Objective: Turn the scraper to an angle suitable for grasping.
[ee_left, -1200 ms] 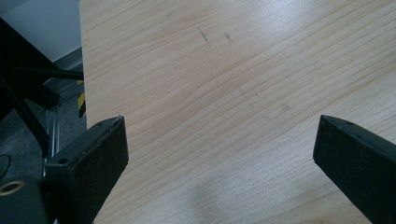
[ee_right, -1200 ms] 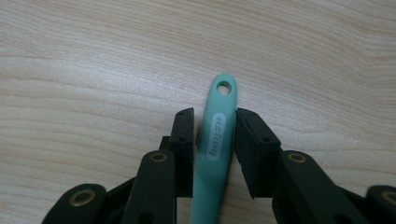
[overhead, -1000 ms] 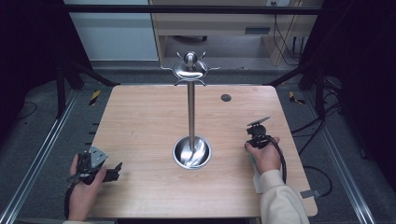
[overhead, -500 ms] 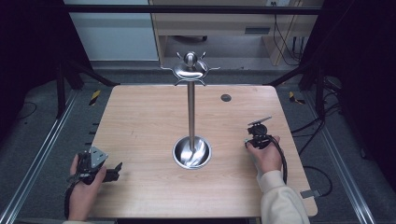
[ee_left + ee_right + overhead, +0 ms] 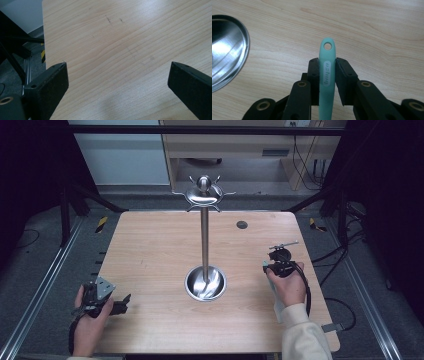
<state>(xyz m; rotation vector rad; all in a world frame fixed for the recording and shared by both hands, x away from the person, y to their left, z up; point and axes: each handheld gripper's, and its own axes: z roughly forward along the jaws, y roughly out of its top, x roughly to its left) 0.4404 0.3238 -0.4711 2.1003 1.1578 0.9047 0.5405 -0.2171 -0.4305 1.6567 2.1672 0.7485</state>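
A steel stand rises from the middle of the table, with a ring of hooks on top (image 5: pixel 204 195) and a round dish base (image 5: pixel 205 284). My right gripper (image 5: pixel 276 266) is to the right of the base, low over the wood. In the right gripper view it (image 5: pixel 327 63) is shut on a mint-green utensil handle (image 5: pixel 327 72) whose hanging hole pokes out past the jaws. The utensil's other end is hidden behind the hand. My left gripper (image 5: pixel 121 303) rests near the front left corner, and in its own view (image 5: pixel 117 82) the jaws stand wide apart over bare wood.
A small dark round disc (image 5: pixel 242 224) lies at the back right of the wooden table (image 5: pixel 150 250). The dish base edge (image 5: pixel 229 50) is at the left of the right gripper view. Metal frame rails (image 5: pixel 40 290) run along both sides, with cables on the floor at the right.
The right gripper has shifted very slightly toward the front with the handle held. The left gripper has not moved.
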